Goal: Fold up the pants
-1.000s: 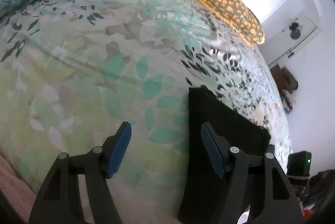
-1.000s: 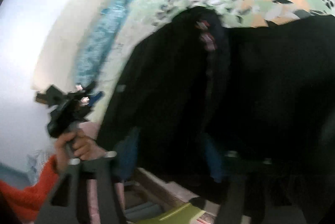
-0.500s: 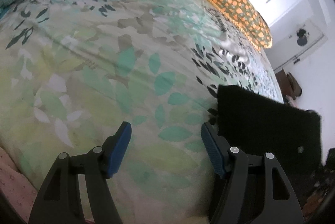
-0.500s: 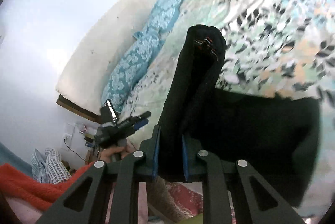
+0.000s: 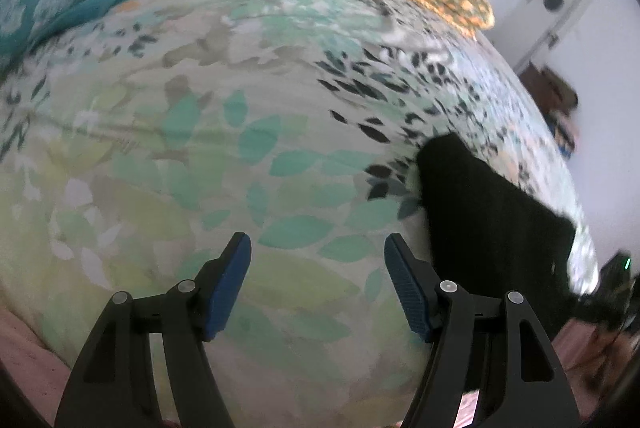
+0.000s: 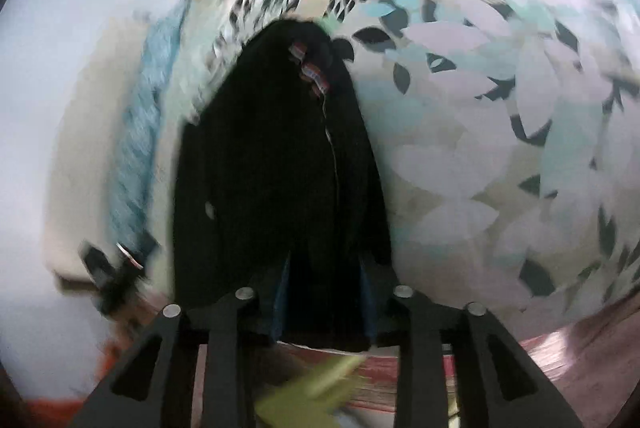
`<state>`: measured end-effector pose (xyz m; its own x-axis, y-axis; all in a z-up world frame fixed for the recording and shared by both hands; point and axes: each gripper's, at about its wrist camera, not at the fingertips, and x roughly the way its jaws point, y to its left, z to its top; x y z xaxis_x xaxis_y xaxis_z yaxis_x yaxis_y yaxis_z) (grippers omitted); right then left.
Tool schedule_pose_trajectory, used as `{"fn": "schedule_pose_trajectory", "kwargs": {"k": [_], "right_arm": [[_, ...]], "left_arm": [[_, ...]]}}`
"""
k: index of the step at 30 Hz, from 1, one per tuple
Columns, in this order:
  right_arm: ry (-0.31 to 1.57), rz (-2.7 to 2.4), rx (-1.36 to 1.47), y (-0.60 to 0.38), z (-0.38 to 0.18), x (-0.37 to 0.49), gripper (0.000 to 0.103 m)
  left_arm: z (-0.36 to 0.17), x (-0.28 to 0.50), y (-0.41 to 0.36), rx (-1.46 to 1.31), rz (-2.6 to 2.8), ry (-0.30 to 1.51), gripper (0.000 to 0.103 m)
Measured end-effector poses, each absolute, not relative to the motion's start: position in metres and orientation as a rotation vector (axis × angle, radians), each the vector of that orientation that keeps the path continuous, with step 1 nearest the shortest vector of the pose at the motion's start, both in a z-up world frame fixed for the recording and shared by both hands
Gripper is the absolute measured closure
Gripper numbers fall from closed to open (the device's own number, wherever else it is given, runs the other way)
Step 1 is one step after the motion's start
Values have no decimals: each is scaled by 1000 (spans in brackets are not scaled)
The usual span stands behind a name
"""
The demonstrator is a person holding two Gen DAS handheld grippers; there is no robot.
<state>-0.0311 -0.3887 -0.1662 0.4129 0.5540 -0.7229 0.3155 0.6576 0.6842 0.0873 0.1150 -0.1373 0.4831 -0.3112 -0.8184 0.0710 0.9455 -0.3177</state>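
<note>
The right hand-held gripper (image 6: pixel 324 302) has the black pants (image 6: pixel 280 168) between its blue pads; its jaws have just been opening, and because the picture is smeared I cannot tell for sure whether the pads press the cloth or stand just off it. The folded bundle runs from those jaws out across the leaf-print bedspread (image 6: pixel 500 156), striped waistband lining at the far end. The left hand-held gripper (image 5: pixel 318 284) is spread wide with nothing between its pads, hovering over bare bedspread, the pants (image 5: pixel 492 220) off to its right, near the edge of the bed.

The risk, as I judge it: if the right jaws let go while that hand is travelling, the layers could slide apart or drag, spoiling the fold. The bundle lies close to the bed's edge, so a loose release might let part of it slip over. The left hand-held gripper is too far off to pin the cloth
</note>
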Motion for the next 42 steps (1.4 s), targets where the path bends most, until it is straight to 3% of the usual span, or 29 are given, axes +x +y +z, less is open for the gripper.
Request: {"fn": "schedule_pose_trajectory", "kwargs": {"k": [1, 5, 9, 11, 14, 16, 21, 26, 31, 42], "right_arm": [[1163, 146, 852, -391, -157, -32, 47], [1054, 83, 635, -392, -101, -25, 46], [988, 226, 519, -364, -64, 14, 47], [986, 312, 554, -355, -68, 34, 47], [1102, 205, 597, -355, -118, 66, 49], [1181, 121, 603, -360, -155, 74, 58], [1045, 110, 554, -359, -118, 45, 57], [1059, 146, 428, -331, -80, -5, 56], [1223, 149, 268, -293, -113, -42, 50], [1164, 124, 266, -286, -98, -62, 46]], "left_arm": [[-133, 85, 110, -240, -247, 1039, 31], [-111, 79, 74, -199, -352, 997, 22], [-99, 86, 14, -91, -492, 980, 22], [-99, 83, -17, -27, -554, 967, 20], [-122, 74, -51, 75, -603, 1017, 13], [-147, 70, -60, 122, -592, 1094, 14], [-145, 58, -45, 85, -575, 1098, 13], [-127, 53, -30, 10, -551, 1075, 13], [-138, 48, -38, 72, -517, 1136, 13], [-136, 52, -30, 79, -449, 1139, 13]]}}
